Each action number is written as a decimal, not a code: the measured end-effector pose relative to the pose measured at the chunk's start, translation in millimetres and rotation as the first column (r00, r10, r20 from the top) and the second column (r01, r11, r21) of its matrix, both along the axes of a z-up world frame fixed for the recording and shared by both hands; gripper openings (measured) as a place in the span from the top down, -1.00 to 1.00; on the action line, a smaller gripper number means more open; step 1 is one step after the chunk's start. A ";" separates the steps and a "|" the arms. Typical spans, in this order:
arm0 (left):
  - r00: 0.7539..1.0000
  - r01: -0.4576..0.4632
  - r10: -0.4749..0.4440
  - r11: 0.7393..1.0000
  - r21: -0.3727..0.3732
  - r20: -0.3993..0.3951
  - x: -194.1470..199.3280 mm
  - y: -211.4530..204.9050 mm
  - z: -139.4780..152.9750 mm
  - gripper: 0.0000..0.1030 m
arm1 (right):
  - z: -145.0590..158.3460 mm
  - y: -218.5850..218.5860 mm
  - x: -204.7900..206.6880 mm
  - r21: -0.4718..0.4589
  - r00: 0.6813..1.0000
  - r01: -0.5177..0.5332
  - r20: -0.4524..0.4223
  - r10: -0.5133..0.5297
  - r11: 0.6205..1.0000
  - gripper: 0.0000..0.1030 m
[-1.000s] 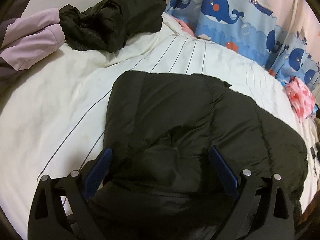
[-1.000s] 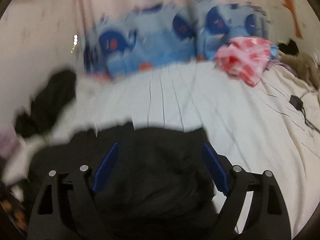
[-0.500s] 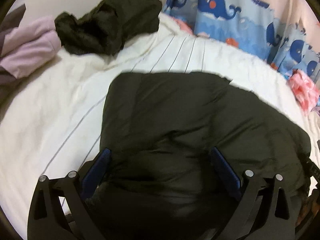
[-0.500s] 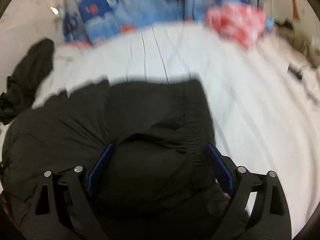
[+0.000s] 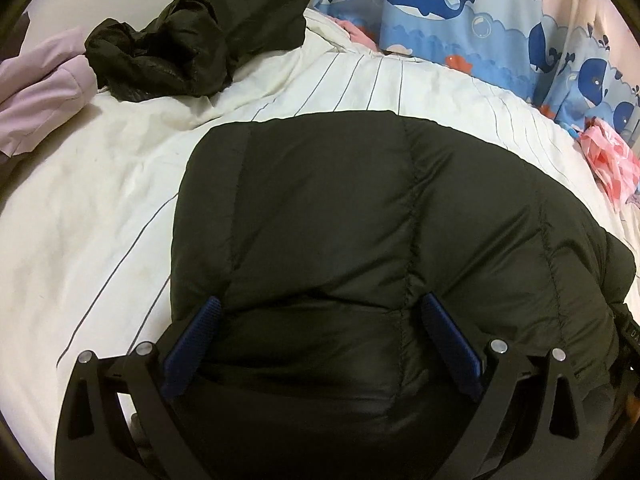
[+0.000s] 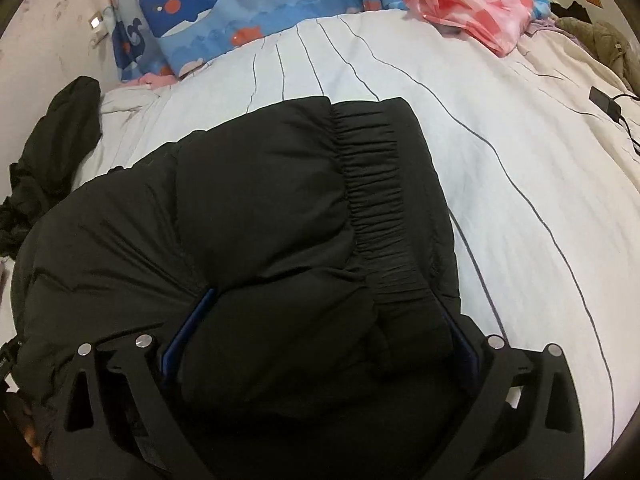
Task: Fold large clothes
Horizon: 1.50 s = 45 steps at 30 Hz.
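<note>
A: Two views; take your left wrist one first.
B: Your left gripper [image 5: 320, 332] stands wide open, puffy black down jacket [image 5: 360, 220] bulging between its blue pads [image 5: 192, 344]. Crumpled dark garment [image 5: 192, 36] at eleven o'clock on the striped white duvet [image 5: 80, 184].
A: And your right?
B: Your right gripper [image 6: 316, 328] is spread wide too, straddling the jacket's fold; elastic hem [image 6: 372, 184] runs toward one o'clock, pink bag [image 6: 472, 4] beyond.

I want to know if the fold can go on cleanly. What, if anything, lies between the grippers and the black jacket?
Nothing visible. The jacket bulges up between the fingers of both the left gripper and the right gripper, jaws wide apart. The crumpled dark garment and pink bag lie apart on the bed.
</note>
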State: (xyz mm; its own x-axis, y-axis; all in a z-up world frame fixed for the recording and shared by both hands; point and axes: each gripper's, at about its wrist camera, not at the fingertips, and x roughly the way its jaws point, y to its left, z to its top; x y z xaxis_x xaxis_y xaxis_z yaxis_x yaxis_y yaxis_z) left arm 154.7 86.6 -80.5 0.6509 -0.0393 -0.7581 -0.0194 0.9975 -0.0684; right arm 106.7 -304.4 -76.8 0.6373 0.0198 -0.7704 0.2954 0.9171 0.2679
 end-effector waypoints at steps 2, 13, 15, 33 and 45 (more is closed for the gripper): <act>1.000 0.000 0.000 1.000 0.000 -0.001 -0.6 -0.3 -0.2 -0.86 | 0.1 0.6 -2.2 0.005 1.000 -0.001 0.002 0.001 1.000 -0.85; 1.000 -0.004 0.004 1.000 0.007 -0.005 1.8 -1.7 -1.3 -0.86 | 44.0 22.7 -25.5 -0.149 0.978 0.049 0.207 -0.017 0.988 -0.85; 1.000 -0.006 0.006 1.000 0.010 -0.005 1.6 -2.2 -2.1 -0.86 | 63.8 35.9 -27.4 -0.200 0.959 0.038 0.281 0.021 0.979 -0.85; 0.998 -0.047 0.049 0.997 -0.067 0.033 -1.1 15.2 10.9 -0.86 | 31.2 15.5 -4.1 -0.104 0.992 0.036 0.121 -0.024 0.994 -0.86; 0.998 -0.061 0.061 0.996 -0.071 0.007 1.5 18.0 1.8 -0.86 | 6.6 17.9 9.0 -0.095 1.000 -0.013 -0.002 0.013 0.995 -0.86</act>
